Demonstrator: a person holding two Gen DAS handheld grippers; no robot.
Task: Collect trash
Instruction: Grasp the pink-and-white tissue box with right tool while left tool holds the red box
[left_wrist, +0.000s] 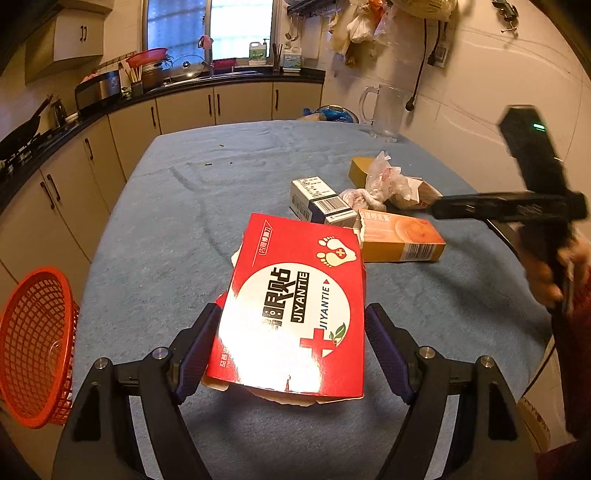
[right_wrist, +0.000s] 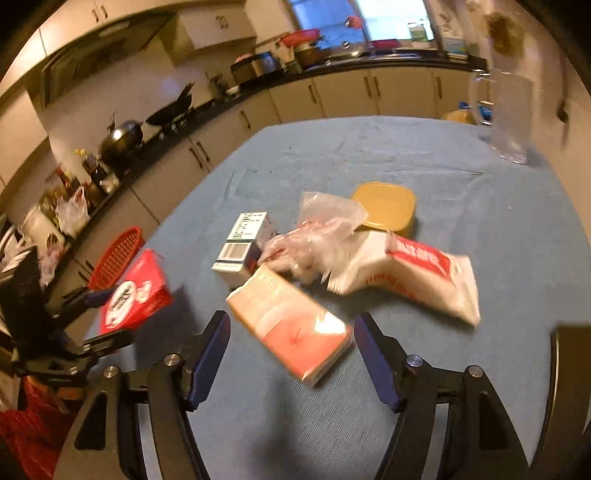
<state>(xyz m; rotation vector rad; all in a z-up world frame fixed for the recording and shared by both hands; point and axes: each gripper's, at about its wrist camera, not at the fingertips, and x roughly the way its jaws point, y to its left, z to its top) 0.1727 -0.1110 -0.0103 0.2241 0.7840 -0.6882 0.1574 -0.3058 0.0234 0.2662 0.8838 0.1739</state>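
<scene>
Left gripper (left_wrist: 291, 332): jaws set wide and clamped on a red carton (left_wrist: 295, 314), pads pressed to its two long sides. Carton is held tilted above the blue tablecloth (left_wrist: 177, 206), its torn open end toward the camera. From the right wrist camera the same carton (right_wrist: 135, 291) shows at 9 o'clock, raised off the cloth, with the red mesh basket (right_wrist: 118, 254) just behind it.

Red mesh basket (left_wrist: 35, 343): at 8 o'clock in the left view, beyond the table's left edge, beside the cabinets.

Right gripper (right_wrist: 291, 336): jaws spread. The pink-and-orange box (right_wrist: 291, 325) lies slantwise on the cloth between the fingers, its near end between the tips; the blue pads clear it on both sides. View is blurred.

Remaining trash clusters mid-table, at 12 to 1 o'clock from the right gripper:
- white-and-blue box with barcode (right_wrist: 245, 247), just left of the pile
- crumpled clear plastic bag (right_wrist: 317, 236), on top, touching its neighbours
- white-and-red packet (right_wrist: 410, 273), lying to the right
- yellow lidded container (right_wrist: 386, 206), at the back

Clear plastic jug (right_wrist: 508, 114) stands upright at the far right corner of the table, well apart from the pile.
</scene>
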